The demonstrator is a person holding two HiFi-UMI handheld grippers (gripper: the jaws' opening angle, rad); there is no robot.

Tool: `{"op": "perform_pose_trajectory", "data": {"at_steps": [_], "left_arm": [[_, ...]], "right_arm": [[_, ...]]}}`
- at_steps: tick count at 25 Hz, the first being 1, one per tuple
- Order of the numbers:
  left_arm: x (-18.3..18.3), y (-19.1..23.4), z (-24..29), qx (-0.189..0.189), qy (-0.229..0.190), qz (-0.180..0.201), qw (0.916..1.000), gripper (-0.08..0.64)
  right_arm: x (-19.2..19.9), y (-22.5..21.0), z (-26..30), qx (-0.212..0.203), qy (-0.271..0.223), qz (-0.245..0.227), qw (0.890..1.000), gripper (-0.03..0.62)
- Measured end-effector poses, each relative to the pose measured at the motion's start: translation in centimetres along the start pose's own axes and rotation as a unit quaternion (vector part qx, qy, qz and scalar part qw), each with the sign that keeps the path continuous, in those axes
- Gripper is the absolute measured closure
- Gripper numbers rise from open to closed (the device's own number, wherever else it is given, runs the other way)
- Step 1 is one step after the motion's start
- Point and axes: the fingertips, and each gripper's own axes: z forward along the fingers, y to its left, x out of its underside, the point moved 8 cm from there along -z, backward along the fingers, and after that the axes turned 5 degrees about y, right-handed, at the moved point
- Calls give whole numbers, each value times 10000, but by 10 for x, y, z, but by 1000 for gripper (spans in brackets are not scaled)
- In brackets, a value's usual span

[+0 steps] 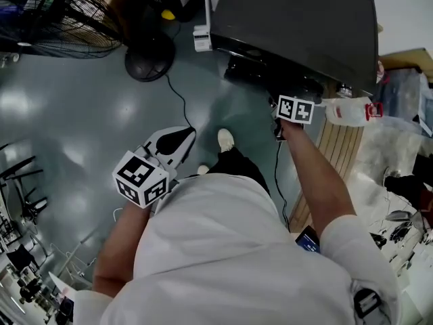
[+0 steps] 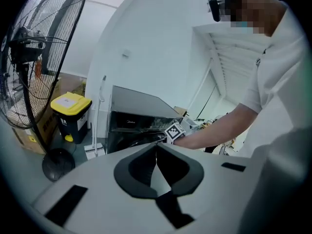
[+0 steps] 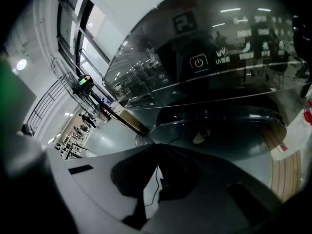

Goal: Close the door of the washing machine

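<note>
The dark washing machine (image 1: 298,19) stands at the top of the head view. It shows again in the left gripper view (image 2: 136,116). My right gripper (image 1: 295,99) is shut and empty, right up against the machine's front. In the right gripper view its closed tips (image 3: 157,147) point at the glossy round door (image 3: 219,126), below the control panel with a power symbol (image 3: 198,62). Whether the tips touch the door, and how far it stands open, I cannot tell. My left gripper (image 1: 184,138) hangs over the grey floor, left of the machine, shut on nothing (image 2: 156,146).
A large standing fan (image 1: 61,12) with a round base (image 1: 149,59) is at the top left. A yellow-lidded bin (image 2: 70,116) sits beside the machine. A white jug with a red cap (image 1: 348,112) rests on wooden slats (image 1: 338,154) at the right. A cable (image 1: 179,100) trails across the floor.
</note>
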Motion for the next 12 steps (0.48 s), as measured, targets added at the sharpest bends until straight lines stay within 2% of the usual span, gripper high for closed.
{"op": "perform_pose_trajectory", "data": {"at_steps": [4, 12], "left_arm": [[9, -11, -12, 207, -83, 141, 9997, 541], [41, -37, -42, 572, -196, 323, 9976, 541]], "right_arm": [[21, 22, -33, 78, -71, -423, 9990, 583], [81, 74, -102, -135, -435, -676, 9967, 583]]}}
